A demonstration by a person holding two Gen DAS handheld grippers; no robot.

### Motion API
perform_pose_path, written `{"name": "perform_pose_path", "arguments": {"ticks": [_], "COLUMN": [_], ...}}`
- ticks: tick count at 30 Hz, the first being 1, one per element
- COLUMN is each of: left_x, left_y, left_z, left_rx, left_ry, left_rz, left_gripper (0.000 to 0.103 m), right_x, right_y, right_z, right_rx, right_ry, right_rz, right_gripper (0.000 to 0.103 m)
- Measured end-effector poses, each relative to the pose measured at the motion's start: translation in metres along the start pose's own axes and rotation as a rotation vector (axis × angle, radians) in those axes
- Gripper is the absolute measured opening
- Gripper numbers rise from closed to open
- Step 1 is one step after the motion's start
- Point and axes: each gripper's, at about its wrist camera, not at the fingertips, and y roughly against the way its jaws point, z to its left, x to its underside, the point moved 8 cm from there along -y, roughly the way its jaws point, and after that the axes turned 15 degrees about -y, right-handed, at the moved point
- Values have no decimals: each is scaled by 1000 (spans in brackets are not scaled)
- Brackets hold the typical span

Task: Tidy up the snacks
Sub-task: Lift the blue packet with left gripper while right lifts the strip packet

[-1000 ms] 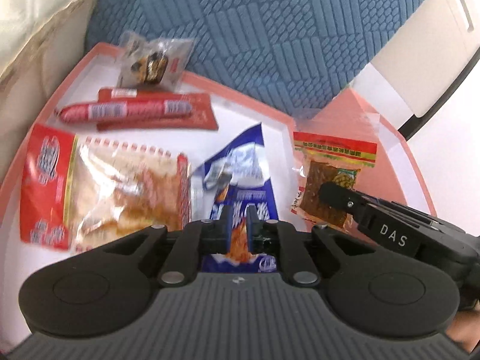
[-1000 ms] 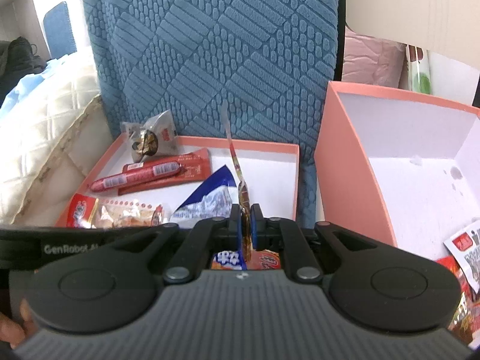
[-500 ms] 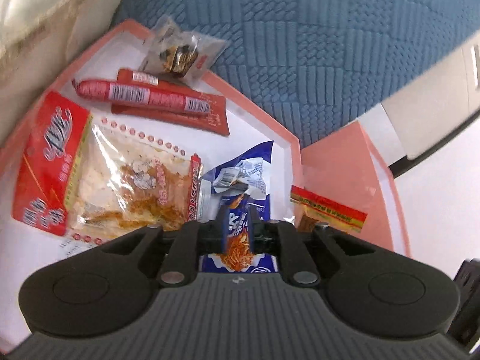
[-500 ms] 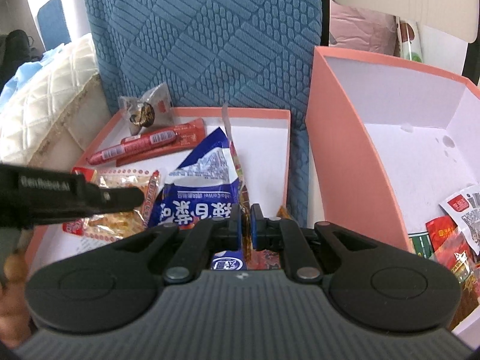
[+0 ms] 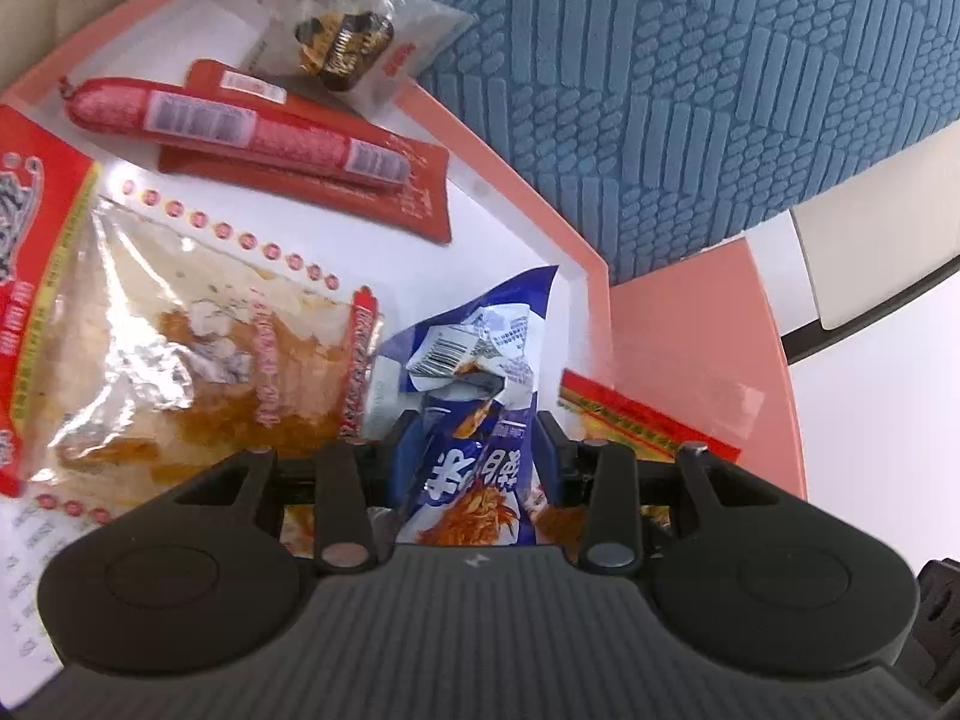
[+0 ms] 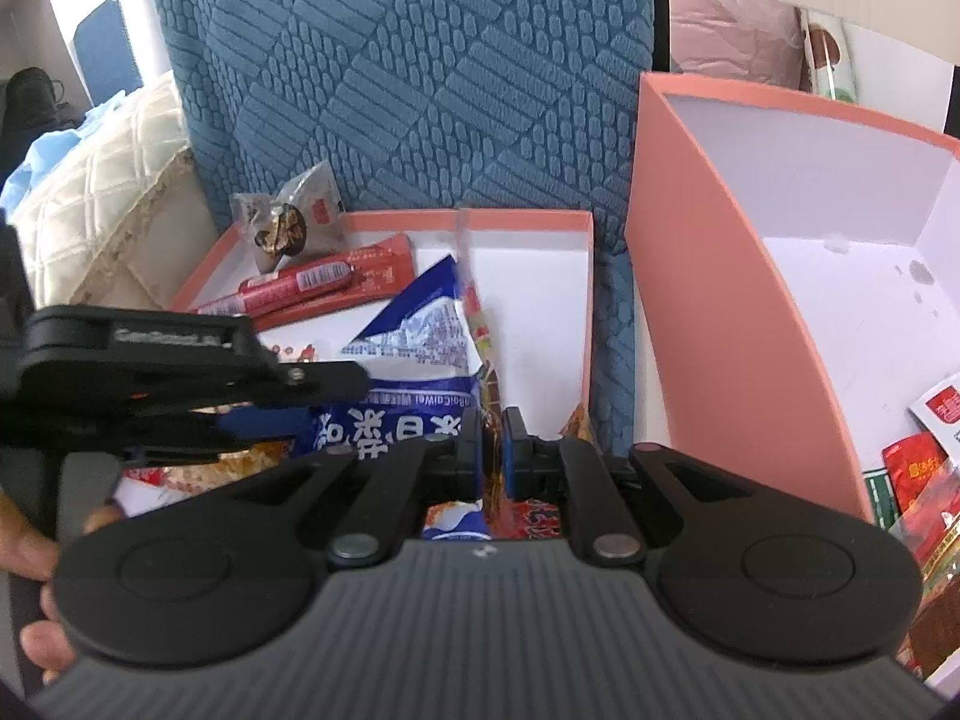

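A shallow pink tray (image 5: pixel 522 186) holds snacks: a blue snack bag (image 5: pixel 474 420), a large clear-and-red bag (image 5: pixel 180 354), a red sausage (image 5: pixel 234 126) on a flat red packet, and a small clear pouch (image 5: pixel 354 42) at the far rim. My left gripper (image 5: pixel 474 456) has its jaws apart on either side of the blue bag (image 6: pixel 414 372), which lies between them. My right gripper (image 6: pixel 493 444) is shut on the edge of a thin red-and-yellow packet (image 6: pixel 480 324), which stands upright over the tray (image 6: pixel 585 312). That packet (image 5: pixel 642 420) shows right of the blue bag.
A deep pink box (image 6: pixel 708 300) stands to the right with several red packets (image 6: pixel 918 468) in its near corner. A blue textured cushion (image 6: pixel 420 90) backs the tray. A cream quilt (image 6: pixel 102 192) lies to the left. The left gripper's body (image 6: pixel 180 366) crosses the right wrist view.
The left gripper's jaws opened from a tight grip on the blue bag, which now lies lower in the tray. The right gripper stayed shut on the thin packet and moved slightly.
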Motion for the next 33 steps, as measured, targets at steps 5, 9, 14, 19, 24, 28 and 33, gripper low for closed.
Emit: {"name": "perform_pose_path", "arguments": {"ticks": [5,9,14,19,24,28,33], "left_x": [2,4,7,13,15,11,9], "left_y": [-10,-15,-14,-7,17,40,61], "left_z": [-3,-10,-12,-27,-41,-59,-82], "left_rx": [-20,-43,-81,-100,-109,-121,-135], "left_ry": [-28,-92,-128,-189,-218,-262,-286], "left_rz": [24,39,47,52,21,-7,-35], "left_gripper": [44,42,26,21,20,20,20], "right_x": [5,6,7,4,0,-5,-17], "right_y": [-5,-8,-8,-1,15,32,57], "right_z": [-4,-3,0,-4,-5,-7,-9], "right_rx": [11,16,24,46,45,28,-5], "right_ry": [-13,-11,-1,-12,-4,-26,-58], "right_rz": [19,22,15,-18,-43,-49,-72], "right_gripper": [10,10,10,10,10,10,10]}}
